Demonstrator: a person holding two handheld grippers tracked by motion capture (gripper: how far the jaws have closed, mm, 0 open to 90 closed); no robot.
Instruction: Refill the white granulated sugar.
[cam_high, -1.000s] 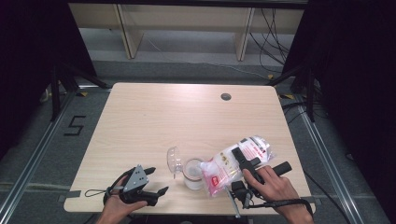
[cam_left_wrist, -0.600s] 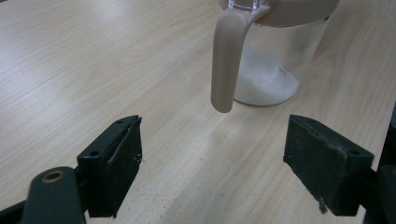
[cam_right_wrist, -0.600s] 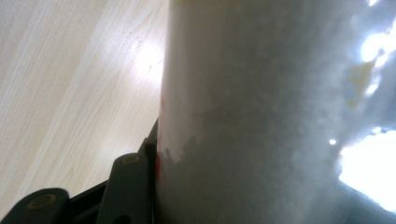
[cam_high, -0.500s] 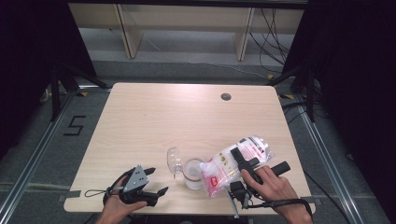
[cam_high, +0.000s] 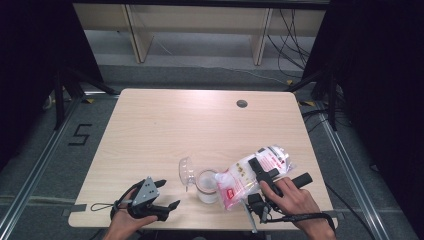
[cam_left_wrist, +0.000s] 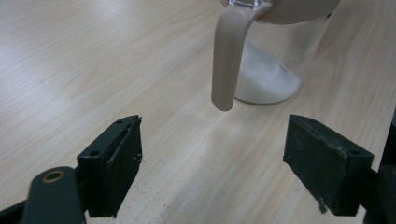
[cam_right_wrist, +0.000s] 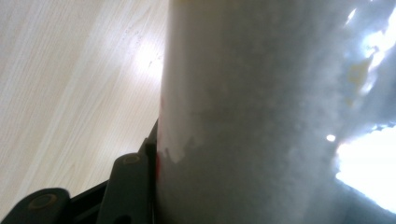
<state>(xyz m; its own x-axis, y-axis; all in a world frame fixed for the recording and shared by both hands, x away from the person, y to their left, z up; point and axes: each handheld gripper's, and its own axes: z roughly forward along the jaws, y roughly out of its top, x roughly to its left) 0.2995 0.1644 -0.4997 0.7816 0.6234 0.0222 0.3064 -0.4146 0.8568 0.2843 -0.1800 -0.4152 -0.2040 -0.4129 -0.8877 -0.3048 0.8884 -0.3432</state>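
Left gripper (cam_high: 167, 195) at the table's (cam_high: 165, 125) near edge, towards its left corner, held low in the left hand (cam_high: 125, 222). Jaws wide apart with nothing between them, pointing right towards the jar (cam_high: 206, 185). In the left gripper view, both black pads (cam_left_wrist: 116, 163) resting just over bare wood, the jar's beige handle (cam_left_wrist: 227, 56) hanging ahead and between them, well clear of either.

Just right of that, near the middle of the near edge: a clear jar, upright, a low heap of white powder (cam_left_wrist: 266, 79) in its bottom. A clear lid (cam_high: 186, 172) standing tilted at its left side, apparently hinged or leaning there; cannot tell which.

Further right, a plastic bag (cam_high: 250, 175) of white grains with red print, tipped down to the left, its lower end over the jar's mouth. Clamped across the middle by the right gripper (cam_high: 260, 172), jaws about half closed and pressed on the bag. In the right gripper view, one jaw tight against the bag's pale side (cam_right_wrist: 261, 116); the other hidden behind it. Right hand (cam_high: 292, 200) near the table's right near corner.
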